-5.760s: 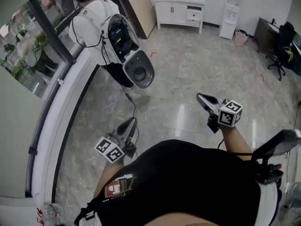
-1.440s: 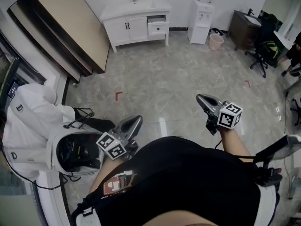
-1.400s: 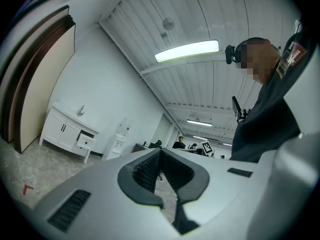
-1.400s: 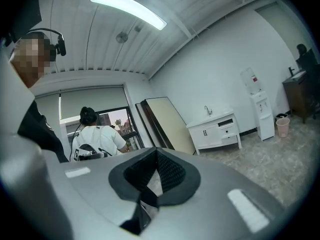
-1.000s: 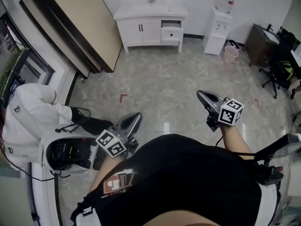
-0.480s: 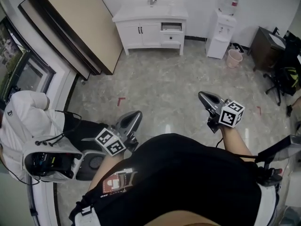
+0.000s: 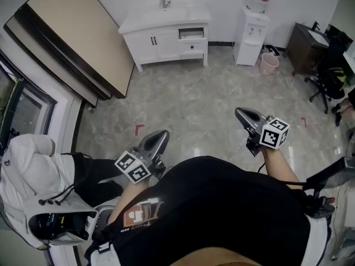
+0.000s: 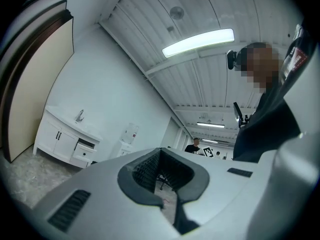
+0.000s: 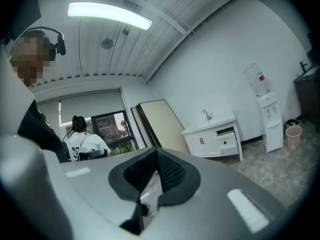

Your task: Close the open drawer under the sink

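The white sink cabinet (image 7: 163, 35) stands against the far wall, and its top right drawer (image 7: 191, 34) is pulled out. The floor lies between it and both grippers, which are held close to the person's body. My left gripper (image 7: 161, 135) is shut and empty, pointing towards the cabinet. My right gripper (image 7: 239, 113) is likewise shut with nothing in it. The cabinet (image 8: 62, 139) with its open drawer (image 8: 86, 145) is small at the left of the left gripper view, beyond the left gripper (image 8: 160, 151). In the right gripper view the drawer (image 9: 225, 132) is seen past the right gripper (image 9: 157, 153).
A large tan board (image 7: 72, 43) leans on the left wall. A water dispenser (image 7: 249, 21) and a pink bin (image 7: 269, 64) stand right of the cabinet. A desk and office chair (image 7: 327, 76) are at the right. A person in a white jacket (image 7: 33, 170) sits at lower left.
The view has swung, so the seated person has slid to the lower left of the picture and the cabinet a little leftward. Both grippers keep their shut pose before the body.
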